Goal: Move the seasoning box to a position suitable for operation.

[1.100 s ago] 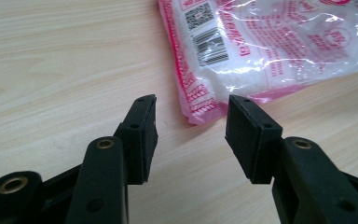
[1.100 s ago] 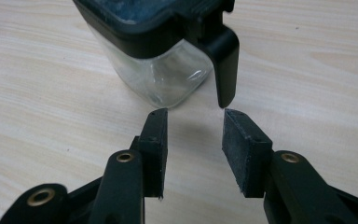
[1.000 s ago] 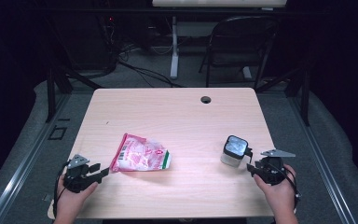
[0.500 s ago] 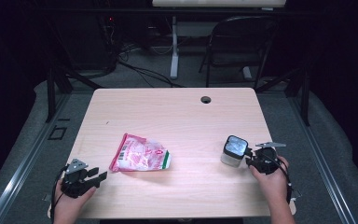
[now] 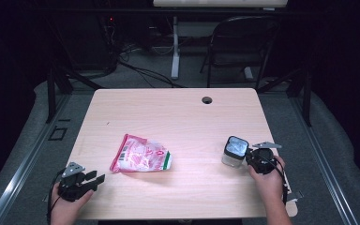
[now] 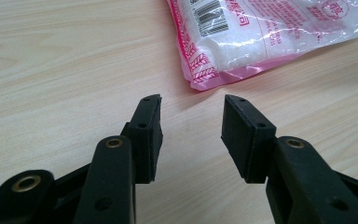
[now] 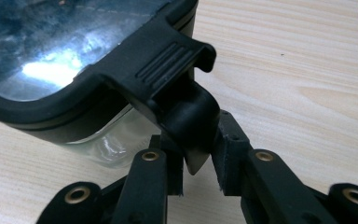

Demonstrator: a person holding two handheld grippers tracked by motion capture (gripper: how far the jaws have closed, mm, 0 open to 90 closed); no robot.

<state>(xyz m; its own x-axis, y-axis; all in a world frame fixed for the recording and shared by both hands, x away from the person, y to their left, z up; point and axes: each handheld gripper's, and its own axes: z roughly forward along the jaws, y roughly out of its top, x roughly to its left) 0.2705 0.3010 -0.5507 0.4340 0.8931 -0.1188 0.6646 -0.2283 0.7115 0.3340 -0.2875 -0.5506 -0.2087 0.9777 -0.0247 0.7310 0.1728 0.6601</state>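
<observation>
The left hand-held gripper (image 5: 95, 178) has drawn back, spread; the right hand-held gripper (image 5: 248, 158) apparently pinches the container's latch (image 7: 186, 116), ready to unclip.

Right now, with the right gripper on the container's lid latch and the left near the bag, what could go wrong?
1. The right gripper pinches only the narrow latch tab of the container; pulling could tip or drag the unbraced container.
2. The tab looks rounded and may slip out of the jaws.
3. The left gripper is open, short of the bag; closing on loose film risks a weak pinch or a tear.
</observation>
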